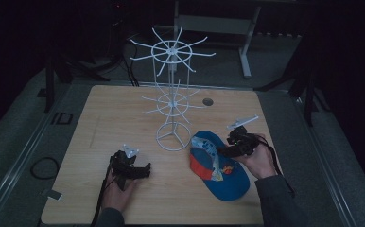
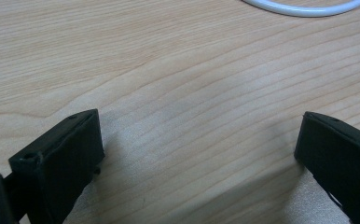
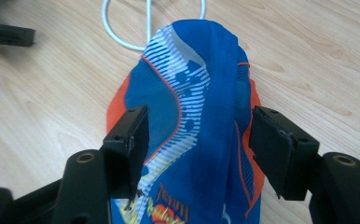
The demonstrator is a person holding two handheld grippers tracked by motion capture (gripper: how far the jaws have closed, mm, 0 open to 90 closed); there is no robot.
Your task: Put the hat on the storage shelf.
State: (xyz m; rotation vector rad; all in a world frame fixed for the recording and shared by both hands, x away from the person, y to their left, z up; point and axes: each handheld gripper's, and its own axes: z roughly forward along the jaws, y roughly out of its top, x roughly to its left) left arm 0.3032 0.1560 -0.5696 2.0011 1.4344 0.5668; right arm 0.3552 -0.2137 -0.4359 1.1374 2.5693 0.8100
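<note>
In the lower right of the high view, the right gripper (image 1: 229, 150) is hovering over the blue and orange cap (image 1: 218, 165), which is lying on the wooden table (image 1: 119, 113) just right of the white wire rack (image 1: 172, 94). In the right gripper view, its jaws are standing wide on either side of a raised fold of the cap (image 3: 197, 121), with a gap showing on the right side. In the lower left, the left gripper (image 1: 140, 171) is resting on the table with jaws spread wide over bare wood, well apart from the cap.
</note>
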